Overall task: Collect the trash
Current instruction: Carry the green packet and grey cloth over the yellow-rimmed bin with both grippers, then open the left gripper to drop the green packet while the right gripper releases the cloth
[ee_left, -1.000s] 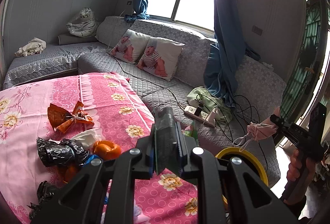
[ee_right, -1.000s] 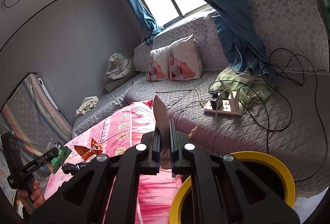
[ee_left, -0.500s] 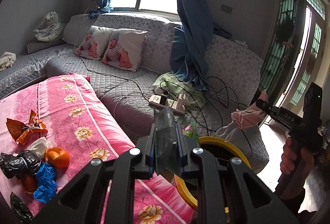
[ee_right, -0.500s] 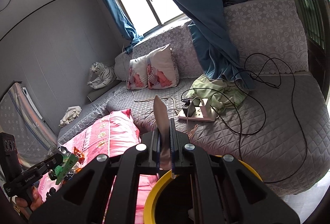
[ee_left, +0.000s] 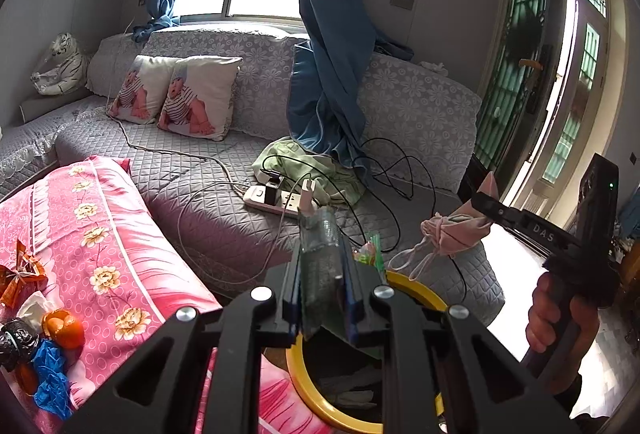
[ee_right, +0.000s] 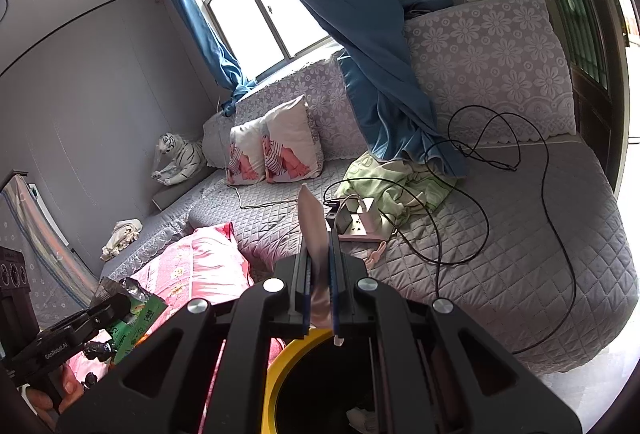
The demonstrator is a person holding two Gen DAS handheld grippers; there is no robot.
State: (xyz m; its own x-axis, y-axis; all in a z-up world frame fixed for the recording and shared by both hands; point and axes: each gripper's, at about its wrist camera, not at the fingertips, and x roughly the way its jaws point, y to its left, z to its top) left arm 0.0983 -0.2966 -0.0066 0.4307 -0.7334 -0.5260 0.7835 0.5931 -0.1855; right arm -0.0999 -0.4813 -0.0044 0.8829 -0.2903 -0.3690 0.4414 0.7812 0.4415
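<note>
My left claw (ee_left: 322, 290) pinches a wrapper (ee_left: 320, 234), my right claw (ee_right: 318, 288) a pink mask (ee_right: 314, 230); next, let go over the yellow bin (ee_left: 416, 292).

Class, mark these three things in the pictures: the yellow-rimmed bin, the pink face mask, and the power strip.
yellow-rimmed bin (ee_left: 420, 292), left wrist view, on its yellow rim.
pink face mask (ee_left: 456, 232), left wrist view, on the bunched pink cloth.
power strip (ee_left: 276, 203), left wrist view, on its white top face.
</note>
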